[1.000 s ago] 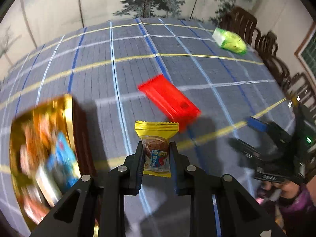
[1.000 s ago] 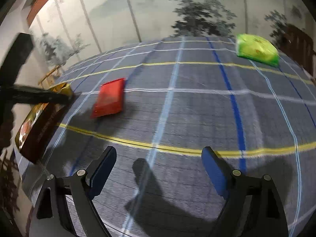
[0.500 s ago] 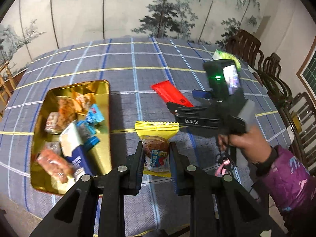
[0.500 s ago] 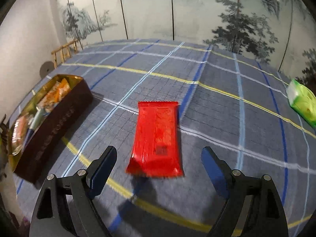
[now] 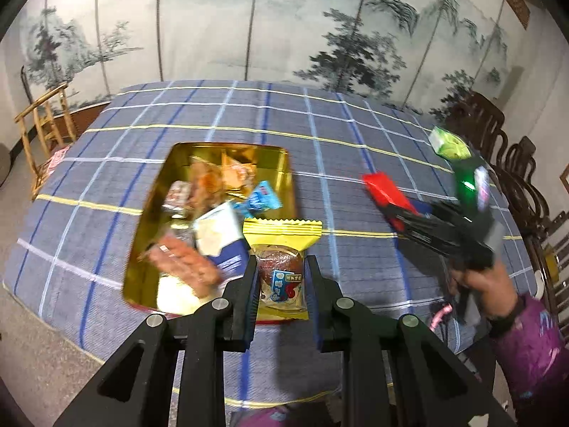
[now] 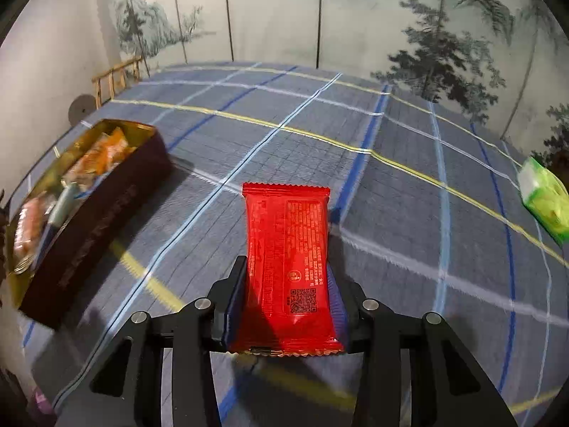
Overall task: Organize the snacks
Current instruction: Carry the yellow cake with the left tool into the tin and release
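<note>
Left gripper (image 5: 279, 279): jaws closed on a yellow snack packet (image 5: 281, 263), pinched low on its sides so the crimped top edge stands clear above the tips; held this way it can hang over the gold tin (image 5: 149, 210), which lies just ahead and left of the jaws, and likely drop straight in. The packet carries a small blue and red label, its writing too small to read. The tin already holds mixed wrapped snacks, blurred, among them a blue wrapper (image 5: 261, 197) near its right wall. It sits on the plaid-covered table (image 5: 338, 149). Right gripper (image 6: 290, 306): jaws closed on a red packet (image 6: 288, 252), gripped by its long edges near the lower end, printed back face up, the far end jutting ahead of the tips. The back shows a QR code, a small round mark and blocks of fine print, none legible. From the right wrist view the tin's dark outer wall, well left of the jaws, bears faint lettering I cannot make out. A green packet (image 6: 544, 195) lies far right on the table, ungrasped, apparently the last loose snack.
</note>
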`<state>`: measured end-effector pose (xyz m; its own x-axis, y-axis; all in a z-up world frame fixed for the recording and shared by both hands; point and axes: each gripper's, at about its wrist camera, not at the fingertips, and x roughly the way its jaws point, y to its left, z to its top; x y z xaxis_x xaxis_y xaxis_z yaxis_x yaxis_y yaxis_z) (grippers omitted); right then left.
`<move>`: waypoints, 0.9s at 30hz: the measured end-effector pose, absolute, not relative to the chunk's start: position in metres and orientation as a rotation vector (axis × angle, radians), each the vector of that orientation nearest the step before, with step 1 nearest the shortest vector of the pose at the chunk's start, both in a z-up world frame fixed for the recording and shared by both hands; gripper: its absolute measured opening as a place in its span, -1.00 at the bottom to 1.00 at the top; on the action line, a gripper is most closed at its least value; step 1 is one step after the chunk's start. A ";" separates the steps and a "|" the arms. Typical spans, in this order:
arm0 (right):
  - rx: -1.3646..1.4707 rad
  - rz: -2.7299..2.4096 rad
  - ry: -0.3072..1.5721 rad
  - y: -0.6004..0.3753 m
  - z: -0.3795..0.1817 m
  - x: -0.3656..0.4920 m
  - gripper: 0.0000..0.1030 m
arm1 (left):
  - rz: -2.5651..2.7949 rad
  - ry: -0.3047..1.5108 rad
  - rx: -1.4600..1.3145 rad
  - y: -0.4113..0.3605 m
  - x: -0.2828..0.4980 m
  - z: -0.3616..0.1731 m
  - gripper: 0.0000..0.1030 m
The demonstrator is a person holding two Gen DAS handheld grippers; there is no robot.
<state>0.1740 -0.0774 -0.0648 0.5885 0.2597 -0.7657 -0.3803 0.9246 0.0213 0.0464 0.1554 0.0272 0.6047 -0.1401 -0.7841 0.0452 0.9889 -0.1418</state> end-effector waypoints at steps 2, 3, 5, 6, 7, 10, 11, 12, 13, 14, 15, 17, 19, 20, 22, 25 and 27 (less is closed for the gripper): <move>-0.115 0.348 0.853 -0.090 -0.062 0.157 -0.16 | -0.085 0.908 -0.104 0.162 0.042 0.026 -0.60; -0.097 0.337 0.848 -0.096 -0.062 0.151 -0.16 | -0.079 0.905 -0.102 0.165 0.040 0.026 -0.60; -0.067 0.309 0.845 -0.109 -0.062 0.141 -0.16 | -0.065 0.896 -0.112 0.172 0.037 0.026 -0.60; -0.059 0.286 0.841 -0.116 -0.062 0.135 -0.16 | -0.060 0.892 -0.115 0.174 0.036 0.025 -0.60; -0.049 0.272 0.840 -0.121 -0.062 0.133 -0.16 | -0.054 0.888 -0.116 0.176 0.035 0.024 -0.60; -0.033 0.217 0.849 -0.137 -0.064 0.136 -0.16 | -0.045 0.893 -0.129 0.182 0.033 0.020 -0.60; -0.037 0.199 0.849 -0.141 -0.066 0.136 -0.16 | -0.045 0.893 -0.129 0.183 0.033 0.019 -0.60; -0.034 0.191 0.849 -0.143 -0.067 0.136 -0.16 | -0.042 0.895 -0.122 0.182 0.034 0.017 -0.60; -0.031 0.186 0.848 -0.145 -0.068 0.136 -0.16 | -0.041 0.895 -0.119 0.182 0.034 0.017 -0.60; -0.028 0.180 0.849 -0.146 -0.069 0.137 -0.16 | -0.044 0.893 -0.113 0.180 0.034 0.017 -0.60; -0.029 0.173 0.847 -0.147 -0.070 0.137 -0.16 | -0.047 0.891 -0.109 0.180 0.035 0.016 -0.60; -0.024 0.164 0.844 -0.148 -0.072 0.136 -0.16 | -0.045 0.882 -0.092 0.178 0.040 0.016 -0.60; -0.020 0.158 0.848 -0.149 -0.074 0.137 -0.16 | -0.052 0.873 -0.087 0.178 0.047 0.017 -0.60; -0.018 0.157 0.850 -0.149 -0.074 0.138 -0.16 | -0.055 0.868 -0.082 0.179 0.051 0.017 -0.59; -0.013 0.148 0.843 -0.151 -0.073 0.138 -0.16 | -0.055 0.853 -0.056 0.178 0.060 0.018 -0.59; 0.004 0.142 0.859 -0.155 -0.076 0.140 -0.16 | -0.068 0.845 -0.017 0.177 0.080 0.016 -0.59; 0.015 0.142 0.864 -0.156 -0.076 0.141 -0.16 | -0.065 0.847 0.018 0.177 0.096 0.012 -0.59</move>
